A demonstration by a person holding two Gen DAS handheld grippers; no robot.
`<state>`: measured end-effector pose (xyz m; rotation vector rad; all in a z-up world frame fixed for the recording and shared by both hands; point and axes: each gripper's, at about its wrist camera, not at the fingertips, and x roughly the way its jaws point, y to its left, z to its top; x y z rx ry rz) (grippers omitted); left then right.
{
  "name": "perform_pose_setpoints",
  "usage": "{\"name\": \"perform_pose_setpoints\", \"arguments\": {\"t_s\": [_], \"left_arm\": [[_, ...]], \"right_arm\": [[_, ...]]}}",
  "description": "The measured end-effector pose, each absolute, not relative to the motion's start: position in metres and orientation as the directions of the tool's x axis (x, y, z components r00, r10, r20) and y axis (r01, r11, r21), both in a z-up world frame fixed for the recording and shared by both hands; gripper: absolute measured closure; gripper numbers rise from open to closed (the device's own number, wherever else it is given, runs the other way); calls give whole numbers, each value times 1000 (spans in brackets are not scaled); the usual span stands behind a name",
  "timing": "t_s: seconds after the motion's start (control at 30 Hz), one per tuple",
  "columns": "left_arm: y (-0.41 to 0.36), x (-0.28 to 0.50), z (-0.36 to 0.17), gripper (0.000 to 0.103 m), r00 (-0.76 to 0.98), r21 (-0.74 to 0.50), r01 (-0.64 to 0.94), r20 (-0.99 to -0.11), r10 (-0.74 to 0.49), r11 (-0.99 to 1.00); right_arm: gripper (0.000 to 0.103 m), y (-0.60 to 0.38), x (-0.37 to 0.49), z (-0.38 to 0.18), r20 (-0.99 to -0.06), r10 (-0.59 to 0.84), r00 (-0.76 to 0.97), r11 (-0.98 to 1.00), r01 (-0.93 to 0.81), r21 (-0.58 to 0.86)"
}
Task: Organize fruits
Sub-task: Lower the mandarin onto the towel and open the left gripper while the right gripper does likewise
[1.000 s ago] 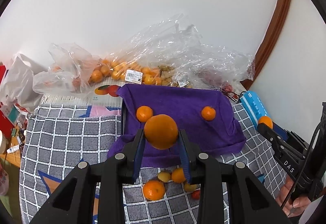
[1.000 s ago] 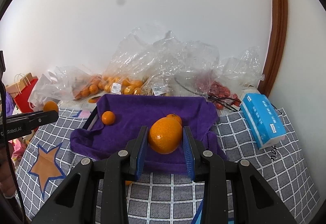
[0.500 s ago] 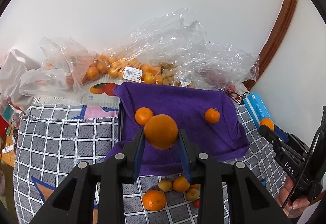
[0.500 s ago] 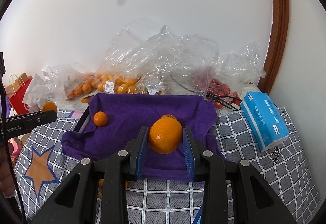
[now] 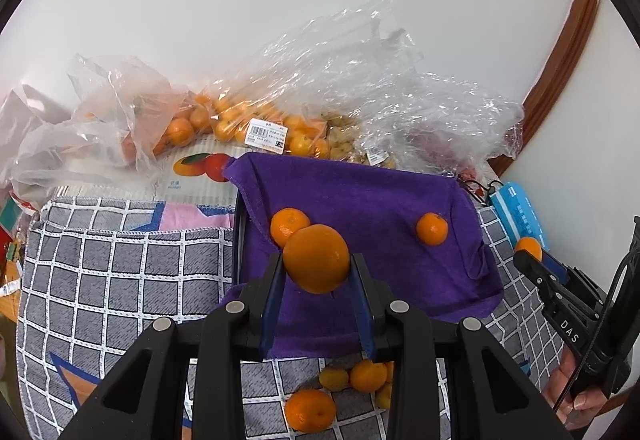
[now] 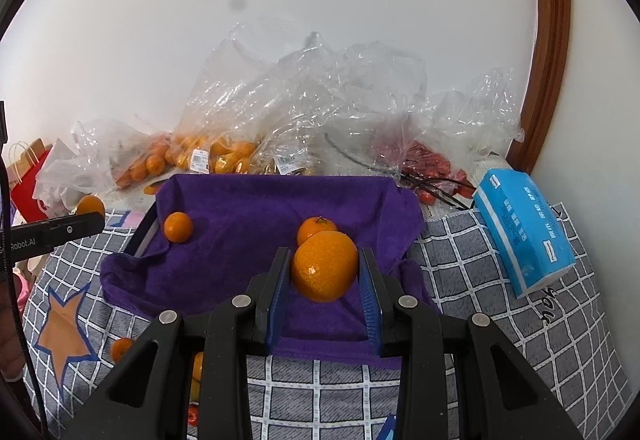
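A: Oranges first: the left gripper (image 5: pixel 316 272) has its jaws clenched on a round orange mandarin (image 5: pixel 317 258), and the right gripper (image 6: pixel 325 274) grips a second glossy orange mandarin (image 6: pixel 325 266)

B: Where do they hang?

A: Both over the near part of the purple towel-lined tray (image 6: pixel 248 252), which already holds two small mandarins (image 5: pixel 431 228). Beyond it lie crumpled clear plastic bags of fruit (image 6: pixel 224 156); a blue tissue pack (image 6: pixel 522 232) sits right of the tray on the grey checked cloth (image 5: pixel 104 264) covering the surface. More loose fruit (image 5: pixel 310 410) waits in front of the tray

B: So, the step?

A: Carrying to the tray, I'd judge. Next calls for lowering each onto bare towel, then releasing gently so nothing rolls
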<state>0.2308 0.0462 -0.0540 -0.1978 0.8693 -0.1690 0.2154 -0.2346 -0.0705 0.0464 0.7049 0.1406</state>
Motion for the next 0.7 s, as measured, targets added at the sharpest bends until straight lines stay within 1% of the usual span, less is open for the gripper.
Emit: {"name": "perform_pose_setpoints", "arguments": {"t_s": [0.2,0.43,0.7], "left_arm": [[52,244,-71,72,608,-249,34,-763,-218,968],[56,256,-87,72,583,-270,10,-780,-225,963],[51,270,-104,72,555,-276,8,-798,-234,961]], "right_arm": [[70,-237,234,-81,-659,143,738,990,-117,85],[70,-238,253,-92,-672,123,730,991,-127,44],[70,-240,272,-114,-702,130,700,990,-127,56]]}}
